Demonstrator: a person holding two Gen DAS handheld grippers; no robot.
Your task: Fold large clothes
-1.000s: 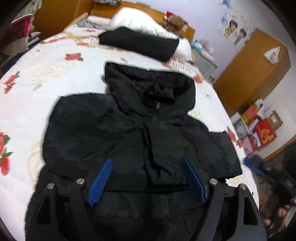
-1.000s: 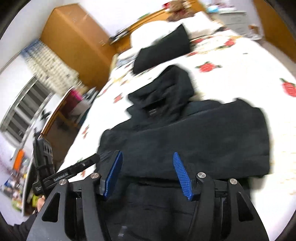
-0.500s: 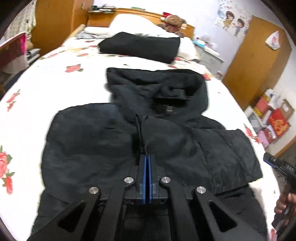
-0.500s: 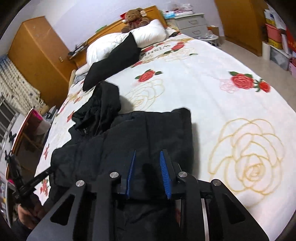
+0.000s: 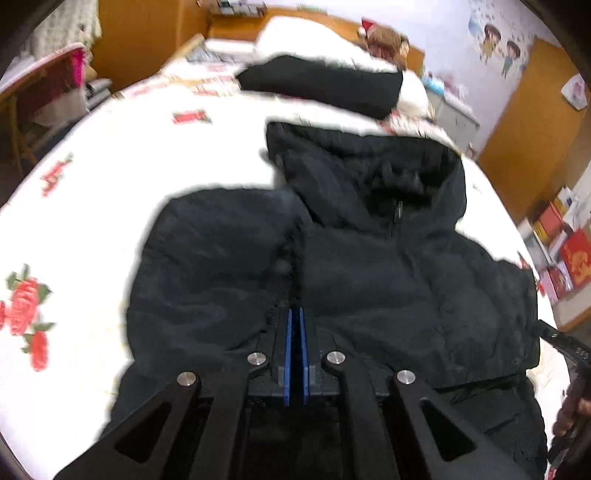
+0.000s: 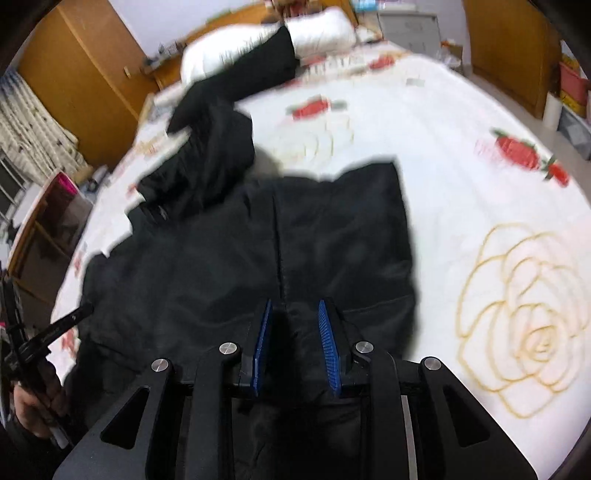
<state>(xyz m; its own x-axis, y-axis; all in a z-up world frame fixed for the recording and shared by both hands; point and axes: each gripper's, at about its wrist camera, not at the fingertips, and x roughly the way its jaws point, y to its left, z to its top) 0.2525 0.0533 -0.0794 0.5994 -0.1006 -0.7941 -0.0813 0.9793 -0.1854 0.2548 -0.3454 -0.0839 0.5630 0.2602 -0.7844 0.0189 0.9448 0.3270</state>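
The black coat point(image 5: 332, 280) lies flat in the middle of the bed point(image 6: 480, 147). It looks soft, puffy and floppy, so its bottom edge is best to hold. The left gripper point(image 5: 295, 332) jaws are clenched on the coat's fabric; the right gripper point(image 6: 295, 332) jaws squeeze a thick fold.

Ahead of the gripper: white bedspread point(image 5: 110, 155) with red rose prints. Far ahead: white pillow point(image 5: 306, 40), teddy bear point(image 5: 388, 38), wooden headboard point(image 5: 236, 26). Right: wooden wardrobe point(image 5: 532, 118), red boxes point(image 5: 569, 258) on floor. Left: chair point(image 5: 44, 96).
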